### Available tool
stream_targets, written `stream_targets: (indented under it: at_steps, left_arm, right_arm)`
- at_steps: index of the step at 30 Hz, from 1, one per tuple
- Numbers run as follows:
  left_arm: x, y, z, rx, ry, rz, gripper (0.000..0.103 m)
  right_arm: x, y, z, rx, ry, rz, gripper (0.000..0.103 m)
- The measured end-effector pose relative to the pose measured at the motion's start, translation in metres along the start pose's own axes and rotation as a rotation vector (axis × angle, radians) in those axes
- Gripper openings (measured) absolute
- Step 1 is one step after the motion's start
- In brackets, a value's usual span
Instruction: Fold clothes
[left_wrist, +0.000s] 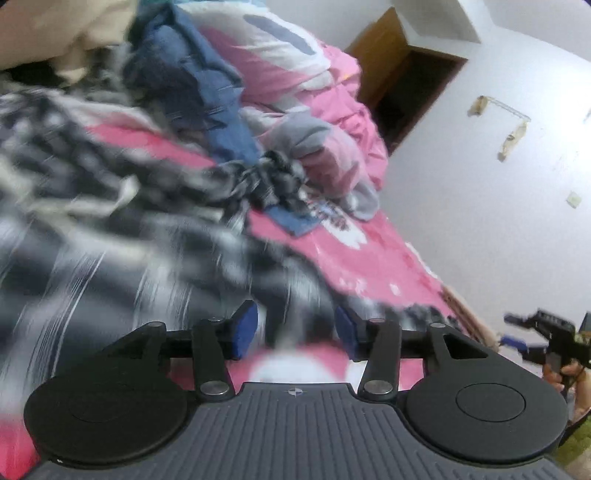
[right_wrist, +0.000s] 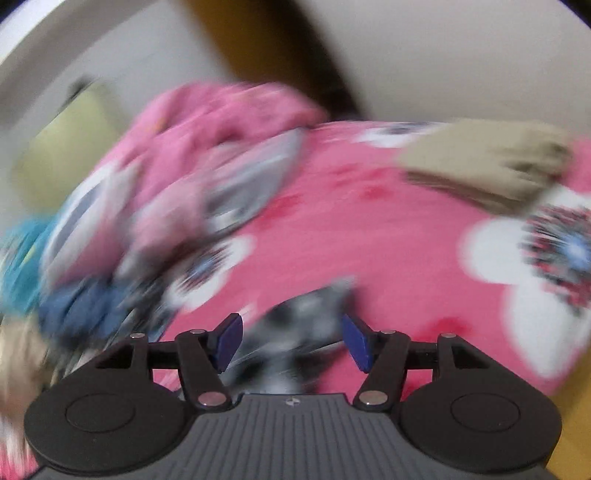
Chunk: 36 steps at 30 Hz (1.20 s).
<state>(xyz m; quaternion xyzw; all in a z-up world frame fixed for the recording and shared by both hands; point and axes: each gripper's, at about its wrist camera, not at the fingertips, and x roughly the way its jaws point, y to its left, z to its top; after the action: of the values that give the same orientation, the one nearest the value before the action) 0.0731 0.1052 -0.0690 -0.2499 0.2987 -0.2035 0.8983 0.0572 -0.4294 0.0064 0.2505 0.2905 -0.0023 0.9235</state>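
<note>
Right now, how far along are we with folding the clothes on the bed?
Early. Done: nothing looks neatly folded, though blur may hide it. In hand: the black-and-white checked garment lies spread on the pink bedsheet; cloth shows between the open jaws of the left claw and right claw, neither pressing on it. Left: the blue garment, grey piece and beige garment lie crumpled.

place: home bedroom | evidence: bed (left_wrist: 369, 258) under a pink flowered sheet, crumpled pink duvet (left_wrist: 314, 92) at its far end, loose clothes pile (left_wrist: 192, 74) heaped on it | surroundings: white walls (left_wrist: 480, 184), wooden door frame (left_wrist: 384, 48)
</note>
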Motion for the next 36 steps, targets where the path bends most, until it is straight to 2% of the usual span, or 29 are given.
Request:
stream_targets:
  at_steps: [3,8,12,15,18,21,28,31,32,33,34,35,36]
  left_arm:
    - [-0.023,0.005,-0.015,-0.045,-0.019,0.116,0.047]
    - [-0.056,0.034,-0.014,-0.205,-0.126,0.288,0.047]
    - [-0.069,0.053,-0.010,-0.316,-0.181,0.310,0.046]
    - [-0.077,0.051,-0.008,-0.322,-0.225,0.330,0.047]
    - [-0.091,0.048,-0.008,-0.304,-0.283,0.342,0.047]
    - [-0.104,0.053,-0.005,-0.289,-0.342,0.385,0.051]
    - [-0.089,0.083,0.012,-0.319,-0.338,0.487,0.052]
    - [-0.082,0.089,0.012,-0.329,-0.340,0.522,0.050]
    - [-0.081,0.090,0.011,-0.326,-0.342,0.528,0.045]
    - [-0.080,0.090,0.010,-0.323,-0.345,0.533,0.035]
    - [-0.078,0.090,0.010,-0.312,-0.345,0.544,0.028]
    - [-0.077,0.090,0.010,-0.304,-0.345,0.554,0.013]
    - [-0.078,0.091,0.010,-0.300,-0.349,0.562,0.010]
  right_arm:
    - [0.020,0.056,-0.023,-0.186,0.067,0.116,0.063]
    - [0.053,0.140,-0.073,-0.373,0.199,0.355,0.062]
    - [0.052,0.196,-0.120,-0.535,0.231,0.496,0.061]
    - [0.033,0.238,-0.161,-0.732,0.217,0.613,0.061]
    - [0.015,0.277,-0.197,-0.951,0.141,0.732,0.061]
    - [0.016,0.313,-0.224,-1.087,0.105,0.811,0.061]
    - [0.038,0.363,-0.267,-1.263,0.073,0.855,0.061]
    - [0.051,0.374,-0.281,-1.314,0.083,0.821,0.061]
    - [0.058,0.377,-0.286,-1.322,0.100,0.793,0.061]
    - [0.065,0.380,-0.290,-1.329,0.120,0.758,0.060]
    - [0.071,0.382,-0.292,-1.326,0.140,0.736,0.054]
    - [0.074,0.382,-0.291,-1.309,0.159,0.733,0.050]
    - [0.075,0.382,-0.289,-1.282,0.172,0.729,0.033]
